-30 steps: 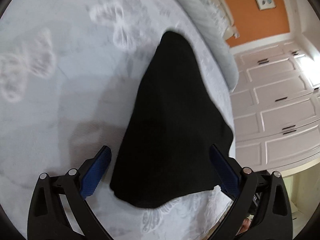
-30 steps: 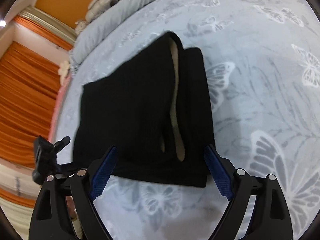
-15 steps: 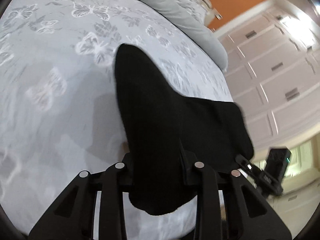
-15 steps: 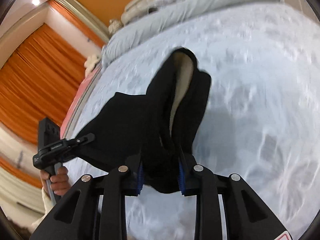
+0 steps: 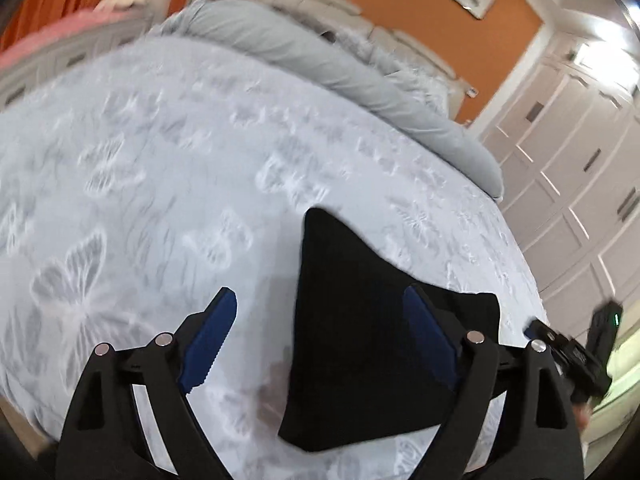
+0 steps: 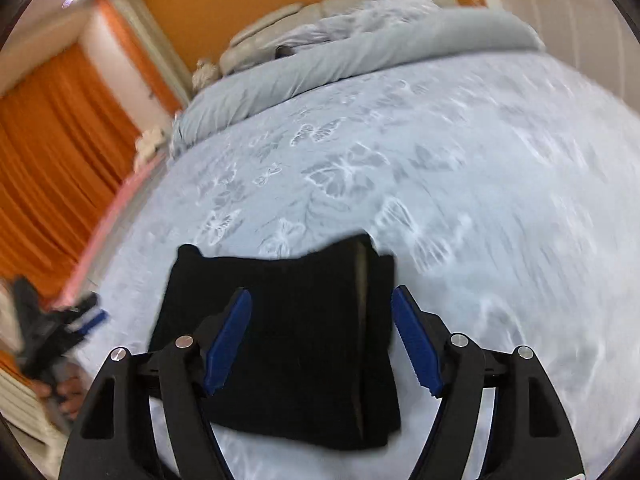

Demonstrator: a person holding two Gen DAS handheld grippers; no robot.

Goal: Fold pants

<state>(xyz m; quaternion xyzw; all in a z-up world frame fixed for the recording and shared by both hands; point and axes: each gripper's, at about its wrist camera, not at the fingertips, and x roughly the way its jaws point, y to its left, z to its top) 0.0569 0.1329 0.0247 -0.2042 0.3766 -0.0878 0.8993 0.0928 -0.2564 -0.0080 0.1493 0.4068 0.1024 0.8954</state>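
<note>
Pants: black pants (image 5: 360, 340) lie folded into a compact block on the pale bedspread (image 5: 160, 184), near its front edge; in the right wrist view the same pants (image 6: 288, 340) show a thin light seam line running along their right part.
Pants against left fingers: the pants lie below and beyond the left gripper (image 5: 320, 344), mostly toward its right finger, whose blue pad (image 5: 430, 340) overlaps the dark cloth in the view; the left pad (image 5: 210, 340) stands over bare bedspread, apart from the cloth.
Left gripper state: jaws spread wide and have just been opening; nothing is pinched between them.
Pants against right fingers: the pants lie below the right gripper (image 6: 322, 340), filling the gap between its two pads; the fold's right edge sits just inside the right pad (image 6: 416, 344).
Right gripper state: jaws apart, just been opening, the cloth released and lying flat beneath.
Other gripper seen: the right gripper appears blurred at the far right of the left wrist view, held by a hand.
Surroundings: rolled grey duvet (image 5: 320, 64) at the bed's far end; orange wall (image 5: 420, 20); white wardrobe doors (image 5: 580, 184); orange curtains (image 6: 48, 168).
</note>
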